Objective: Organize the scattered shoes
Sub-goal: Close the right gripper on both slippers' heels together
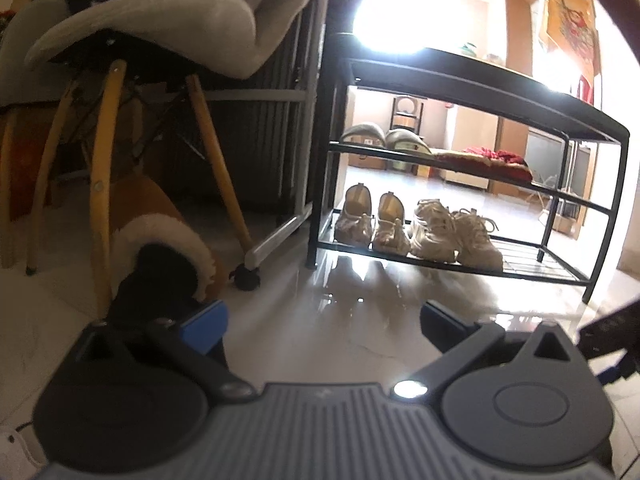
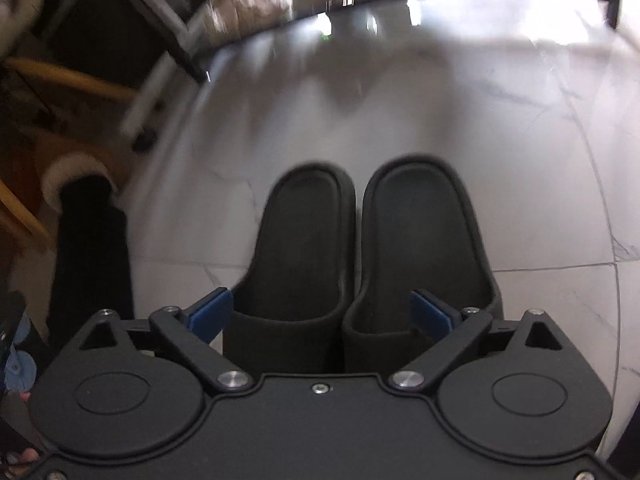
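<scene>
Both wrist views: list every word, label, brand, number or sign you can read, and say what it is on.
No text can be read in either view.
Yellow wall hanging: red marks, possibly characters, too blurred and overexposed to read.
Cream sneakers on the shoe rack: no brand mark can be made out.
Black slippers: plain, no label visible.
Both gripper bodies: no lettering.

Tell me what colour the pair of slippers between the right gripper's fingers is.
Black slippers, matte and plain, clearest in the right wrist view.

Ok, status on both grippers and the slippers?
Left gripper open, empty. Right gripper open, straddling black slippers on floor. Shoe rack ahead, path unobstructed.
</scene>
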A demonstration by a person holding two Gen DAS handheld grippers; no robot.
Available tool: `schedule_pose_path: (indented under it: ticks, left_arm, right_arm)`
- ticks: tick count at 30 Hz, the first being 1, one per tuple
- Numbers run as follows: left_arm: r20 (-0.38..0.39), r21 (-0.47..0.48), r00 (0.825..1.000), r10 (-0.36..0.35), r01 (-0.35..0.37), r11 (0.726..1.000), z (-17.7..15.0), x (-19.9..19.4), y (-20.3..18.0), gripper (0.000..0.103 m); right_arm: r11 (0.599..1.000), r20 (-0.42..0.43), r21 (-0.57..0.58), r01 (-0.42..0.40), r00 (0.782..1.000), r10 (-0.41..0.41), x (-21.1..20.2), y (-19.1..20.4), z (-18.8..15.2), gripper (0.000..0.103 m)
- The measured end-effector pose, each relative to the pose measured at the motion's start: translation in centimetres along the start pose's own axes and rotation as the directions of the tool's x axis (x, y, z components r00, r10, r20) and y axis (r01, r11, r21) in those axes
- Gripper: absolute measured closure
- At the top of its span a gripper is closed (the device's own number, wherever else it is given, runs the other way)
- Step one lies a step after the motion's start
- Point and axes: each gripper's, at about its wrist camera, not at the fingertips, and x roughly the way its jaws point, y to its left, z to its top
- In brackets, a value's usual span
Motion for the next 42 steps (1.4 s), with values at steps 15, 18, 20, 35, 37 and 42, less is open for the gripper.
schedule_pose_path:
  ticks: [15,18,20,35,37,42]
  left_arm:
    - [0.03,-0.073,0.999,-0.026,0.028,0.997,0.3,-0.4,1.4,0.0]
    - [0.036,-0.09,0.999,-0.032,0.035,0.995,0.4,-0.4,1.7,0.0]
    - [0.039,-0.099,0.999,-0.034,0.038,0.994,0.4,-0.4,1.9,0.0]
    - [0.05,-0.147,0.998,-0.035,0.042,0.988,0.5,-0.5,2.7,0.0]
    - [0.05,-0.142,0.998,-0.035,0.042,0.989,0.5,-0.5,2.6,0.0]
    - [0.05,-0.129,0.998,-0.036,0.042,0.991,0.4,-0.6,2.4,0.0]
  right_arm:
    - [0.982,-0.311,0.033,0.183,0.936,-0.164,5.2,1.7,2.8,0.053]
    - [0.973,-0.342,0.01,0.231,0.915,-0.214,5.9,2.2,2.6,0.054]
    - [0.963,-0.359,-0.029,0.266,0.897,-0.259,6.4,2.6,2.4,0.054]
    - [0.94,-0.208,-0.148,0.308,0.919,-0.334,3.5,4.0,0.0,0.085]
    - [0.938,-0.164,-0.154,0.311,0.928,-0.334,2.5,3.8,-0.4,0.085]
    - [0.938,-0.091,-0.155,0.311,0.941,-0.327,-0.2,3.2,-0.7,0.085]
